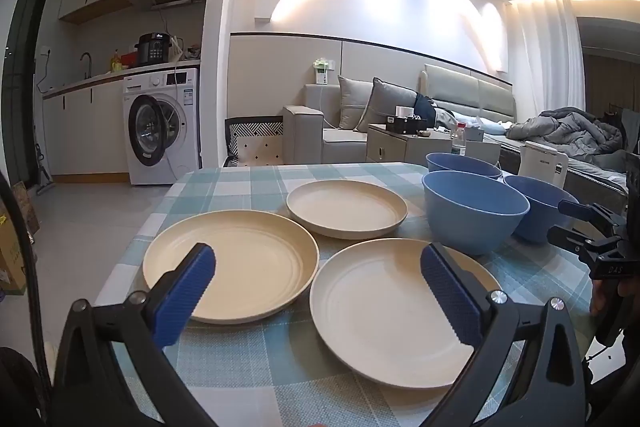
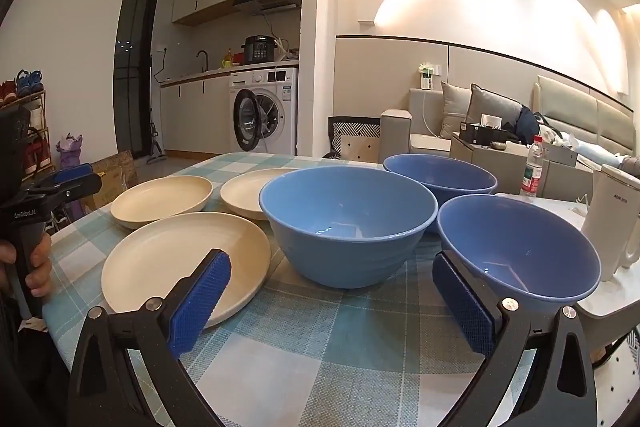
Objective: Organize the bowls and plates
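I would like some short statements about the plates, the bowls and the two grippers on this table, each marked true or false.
1. Three cream plates lie on the checked tablecloth. True: a left plate, a far plate and a near plate.
2. The plates are stacked in one pile. False: each lies flat by itself, though the left and near plates seem to overlap slightly at their rims.
3. There are three blue bowls. True: a middle bowl, a far bowl and a right bowl.
4. The left gripper holds a plate. False: it is open and holds nothing.
5. The right gripper is shut on a bowl. False: it is open and empty.
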A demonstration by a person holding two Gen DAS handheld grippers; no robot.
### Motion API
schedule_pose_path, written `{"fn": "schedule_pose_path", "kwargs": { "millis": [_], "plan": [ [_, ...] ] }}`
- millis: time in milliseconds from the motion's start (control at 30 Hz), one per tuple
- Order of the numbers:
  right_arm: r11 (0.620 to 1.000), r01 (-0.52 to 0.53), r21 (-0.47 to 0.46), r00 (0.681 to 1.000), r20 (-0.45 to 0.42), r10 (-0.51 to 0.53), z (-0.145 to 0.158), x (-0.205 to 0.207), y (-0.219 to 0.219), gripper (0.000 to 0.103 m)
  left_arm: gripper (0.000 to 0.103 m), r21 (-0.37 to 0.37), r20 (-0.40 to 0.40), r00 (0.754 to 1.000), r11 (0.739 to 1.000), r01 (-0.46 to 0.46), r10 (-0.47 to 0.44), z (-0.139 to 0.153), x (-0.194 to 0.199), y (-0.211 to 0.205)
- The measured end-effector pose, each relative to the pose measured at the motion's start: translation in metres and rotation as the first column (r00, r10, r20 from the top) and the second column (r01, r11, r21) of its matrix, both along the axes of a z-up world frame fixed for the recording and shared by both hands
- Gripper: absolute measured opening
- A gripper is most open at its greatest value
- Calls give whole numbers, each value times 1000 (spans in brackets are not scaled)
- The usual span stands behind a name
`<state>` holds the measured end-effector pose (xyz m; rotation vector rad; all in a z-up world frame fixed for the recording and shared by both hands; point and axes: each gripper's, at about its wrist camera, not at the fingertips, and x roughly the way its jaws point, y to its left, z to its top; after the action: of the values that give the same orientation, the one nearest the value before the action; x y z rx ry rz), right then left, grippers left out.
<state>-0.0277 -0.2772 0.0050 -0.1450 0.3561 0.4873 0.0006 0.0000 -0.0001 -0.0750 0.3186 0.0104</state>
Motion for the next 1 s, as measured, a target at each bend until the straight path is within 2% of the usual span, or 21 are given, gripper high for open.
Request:
{"fn": "schedule_pose_path", "kwargs": {
  "millis": [433,1000],
  "plan": [
    [1000,6,10,1000,2,-6,2,-7,3,103,103,-6,9,1000,1000,0,0,-4,2,-4],
    [1000,3,24,1000,-10,-3,-3,4,1,103,103,-23,-2,1000,1000,-6,6,-3,2,5]
  ]
}}
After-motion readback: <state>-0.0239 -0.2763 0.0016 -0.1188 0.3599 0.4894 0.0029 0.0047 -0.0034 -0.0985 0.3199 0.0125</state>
